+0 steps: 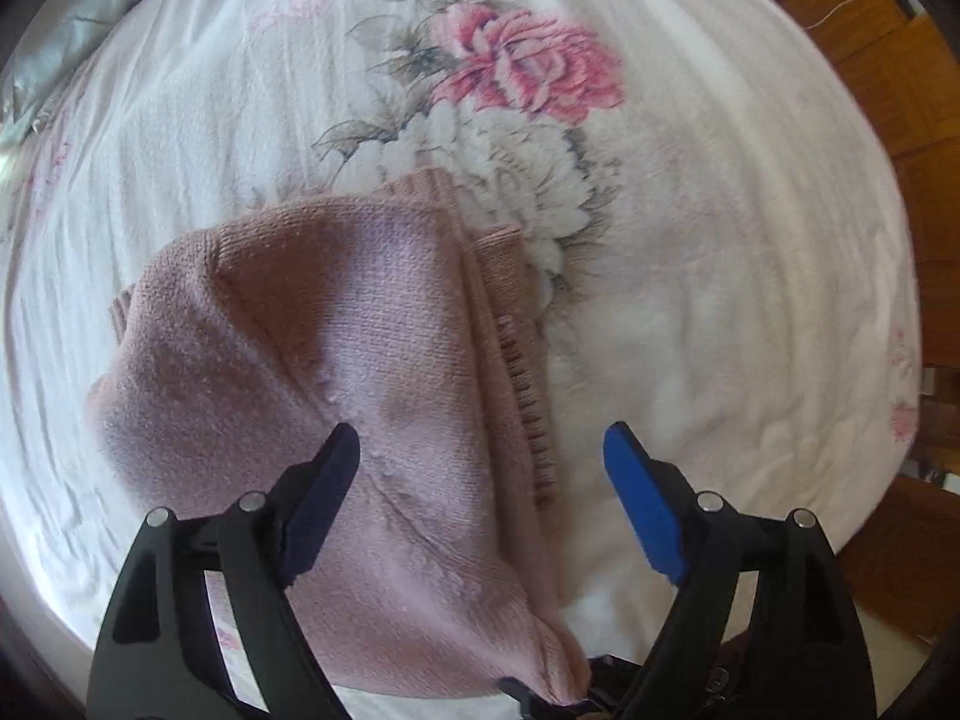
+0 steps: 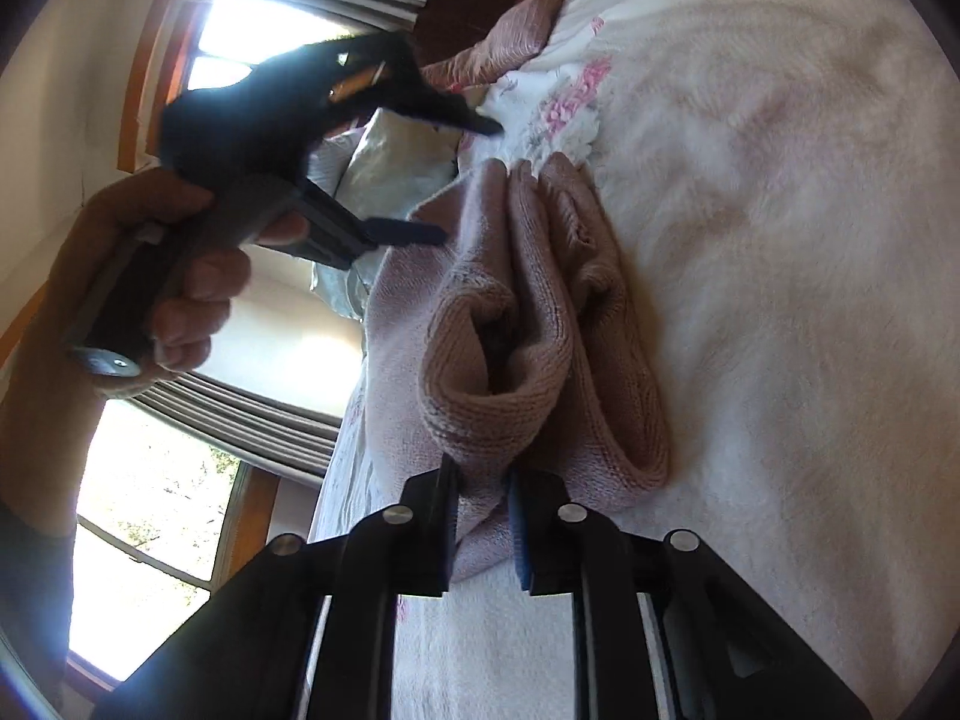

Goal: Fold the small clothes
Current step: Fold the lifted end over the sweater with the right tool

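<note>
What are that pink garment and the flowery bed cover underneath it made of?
The pink garment looks like knitted yarn, wool or acrylic: visible stitch rows, ribbed edge, matte and slightly fuzzy. The bed cover looks like soft plush or fleece, with a fluffy nap and printed roses; the exact fibre cannot be told.

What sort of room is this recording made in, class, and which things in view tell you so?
Most likely a bedroom. The pink knit garment lies on a floral bedspread, pillows sit at the far end, and a curtained window stands behind.

Sweater [image 1: 384, 360] hem cut off below
</note>
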A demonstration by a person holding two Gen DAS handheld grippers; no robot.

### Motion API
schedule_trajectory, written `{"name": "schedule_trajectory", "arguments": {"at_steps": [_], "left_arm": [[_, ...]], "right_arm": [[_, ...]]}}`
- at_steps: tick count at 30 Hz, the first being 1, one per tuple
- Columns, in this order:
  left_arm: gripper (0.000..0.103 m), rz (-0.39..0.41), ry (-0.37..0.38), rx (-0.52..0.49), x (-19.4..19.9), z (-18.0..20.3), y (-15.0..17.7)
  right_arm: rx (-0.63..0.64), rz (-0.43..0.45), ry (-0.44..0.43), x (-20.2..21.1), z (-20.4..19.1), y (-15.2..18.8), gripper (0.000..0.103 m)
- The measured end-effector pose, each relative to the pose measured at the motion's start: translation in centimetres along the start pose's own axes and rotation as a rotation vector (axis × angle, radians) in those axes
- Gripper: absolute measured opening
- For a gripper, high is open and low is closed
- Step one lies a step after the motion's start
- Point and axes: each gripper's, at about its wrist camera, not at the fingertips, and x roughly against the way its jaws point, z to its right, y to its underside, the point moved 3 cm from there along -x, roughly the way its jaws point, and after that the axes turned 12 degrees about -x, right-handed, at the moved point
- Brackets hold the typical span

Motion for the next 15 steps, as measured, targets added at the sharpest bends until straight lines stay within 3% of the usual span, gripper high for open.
{"name": "schedule_trajectory", "arguments": {"at_steps": [1, 3, 4, 8, 9, 10, 11, 13, 15], "left_arm": [[0.091, 0.055, 0.033, -0.016, 1.6, 0.0, 0.5], [0.093, 0.150, 0.086, -0.074, 4.7, 0.1, 2.3], [0.093, 0.185, 0.118, -0.099, 5.9, -0.2, 3.9], [0.093, 0.297, 0.235, -0.141, 9.0, -3.3, 10.9], [0.093, 0.319, 0.270, -0.146, 9.3, -4.2, 12.9], [0.093, 0.336, 0.312, -0.160, 9.2, -4.8, 14.9], [0.093, 0.352, 0.349, -0.182, 9.0, -5.5, 16.8], [0.093, 0.379, 0.400, -0.221, 7.7, -6.0, 20.8], [0.093, 0.392, 0.505, -0.184, 6.0, -7.3, 23.2]], "right_arm": [[-0.001, -0.019, -0.007, 0.1, 0.1, -0.3, 0.032], [0.013, -0.042, -0.006, 0.1, -0.2, -1.2, 0.065], [0.022, -0.062, 0.000, -0.1, -0.4, -1.7, 0.069], [0.073, -0.171, -0.015, -2.1, -1.6, -3.3, 0.070], [0.082, -0.209, -0.007, -3.0, -1.9, -3.8, 0.067], [0.093, -0.252, 0.015, -3.7, -2.2, -3.9, 0.056], [0.101, -0.278, 0.030, -4.0, -2.6, -4.0, 0.019], [0.097, -0.271, -0.020, -3.0, -3.7, -4.8, 0.015], [0.034, -0.253, -0.090, -1.3, -3.5, -5.5, 0.015]]}}
